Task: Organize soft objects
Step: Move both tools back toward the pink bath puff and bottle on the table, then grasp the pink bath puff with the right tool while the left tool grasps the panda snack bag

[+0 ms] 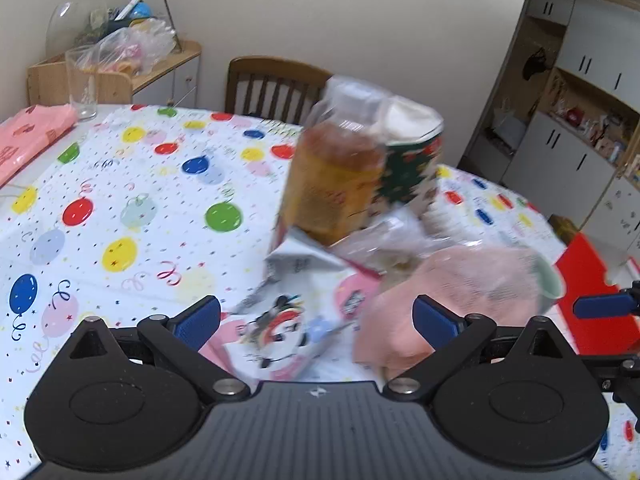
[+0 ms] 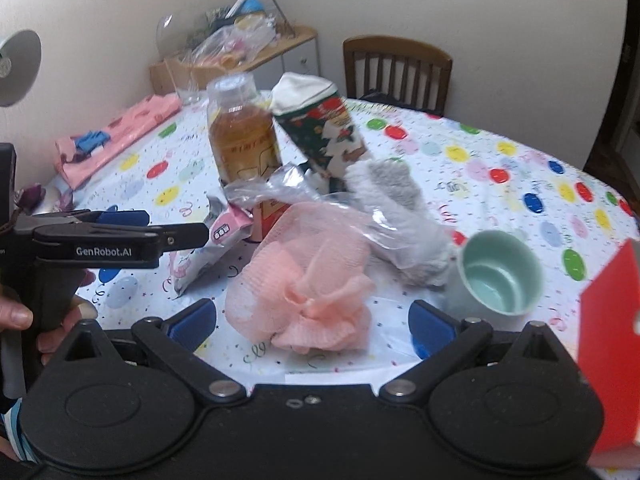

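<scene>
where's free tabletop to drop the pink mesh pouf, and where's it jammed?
Free: the broad stretch of balloon tablecloth left of the bottle, up to the drinking glass. Also the far right side behind the mint cup, toward the chair. Jammed: the centre, where bottle, Christmas sock, grey sock, snack packet and pouf crowd together.
</scene>
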A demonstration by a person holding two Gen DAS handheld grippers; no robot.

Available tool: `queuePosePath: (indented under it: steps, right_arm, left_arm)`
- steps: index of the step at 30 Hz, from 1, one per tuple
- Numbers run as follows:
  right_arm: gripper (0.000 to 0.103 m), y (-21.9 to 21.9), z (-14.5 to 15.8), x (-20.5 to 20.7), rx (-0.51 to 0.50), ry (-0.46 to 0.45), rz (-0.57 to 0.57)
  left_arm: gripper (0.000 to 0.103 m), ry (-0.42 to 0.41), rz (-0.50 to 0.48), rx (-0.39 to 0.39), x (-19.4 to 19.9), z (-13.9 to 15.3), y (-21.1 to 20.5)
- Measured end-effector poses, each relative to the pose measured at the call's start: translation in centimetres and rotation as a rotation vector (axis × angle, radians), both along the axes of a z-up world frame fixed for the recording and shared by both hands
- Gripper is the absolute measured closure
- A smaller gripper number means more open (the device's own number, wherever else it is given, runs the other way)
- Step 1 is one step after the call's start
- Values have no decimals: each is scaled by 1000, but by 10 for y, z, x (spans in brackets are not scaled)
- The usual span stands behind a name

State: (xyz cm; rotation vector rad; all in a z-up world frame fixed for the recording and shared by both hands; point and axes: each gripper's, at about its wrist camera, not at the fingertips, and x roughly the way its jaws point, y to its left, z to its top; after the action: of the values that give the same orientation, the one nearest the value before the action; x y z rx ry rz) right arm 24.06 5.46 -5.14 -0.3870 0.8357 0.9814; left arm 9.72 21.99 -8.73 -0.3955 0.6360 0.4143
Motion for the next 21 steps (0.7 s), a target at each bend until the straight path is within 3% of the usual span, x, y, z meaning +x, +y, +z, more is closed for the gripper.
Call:
queuePosePath:
  steps: [14, 19, 21]
  right_arm:
    - [1, 47, -52, 13, -110, 16, 43]
    - [3, 55, -62, 18, -125, 36, 38]
    - [9, 57, -65, 18, -130, 42, 37]
  left_arm:
    - [3, 110, -39, 93, 25, -46, 7]
    - [24, 128, -61, 117, 30, -52, 4]
    - [30, 137, -57, 136, 31, -54, 2]
